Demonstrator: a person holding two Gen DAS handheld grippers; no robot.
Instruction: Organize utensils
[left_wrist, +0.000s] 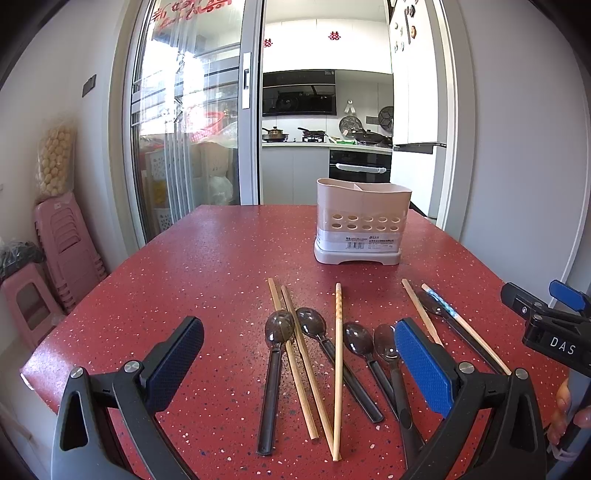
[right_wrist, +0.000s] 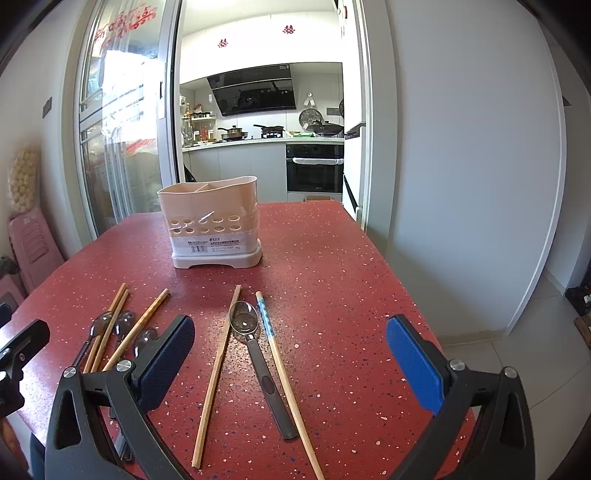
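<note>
Five dark translucent spoons and five chopsticks lie loose on the red speckled worktop (left_wrist: 192, 266), handles toward the cameras. In the left wrist view, two plain chopsticks (left_wrist: 295, 354) cross the leftmost spoon (left_wrist: 275, 354), and a patterned chopstick (left_wrist: 337, 354) lies beside the next spoons. In the right wrist view, one spoon (right_wrist: 255, 347) rests between a plain chopstick (right_wrist: 218, 373) and a blue-patterned chopstick (right_wrist: 280, 365). The beige utensil holder (left_wrist: 360, 225) stands upright farther back, its compartments showing nothing inside. The left tool (left_wrist: 299, 363) and right tool (right_wrist: 290, 365) both hover released, fingers wide apart, grasping nothing.
</note>
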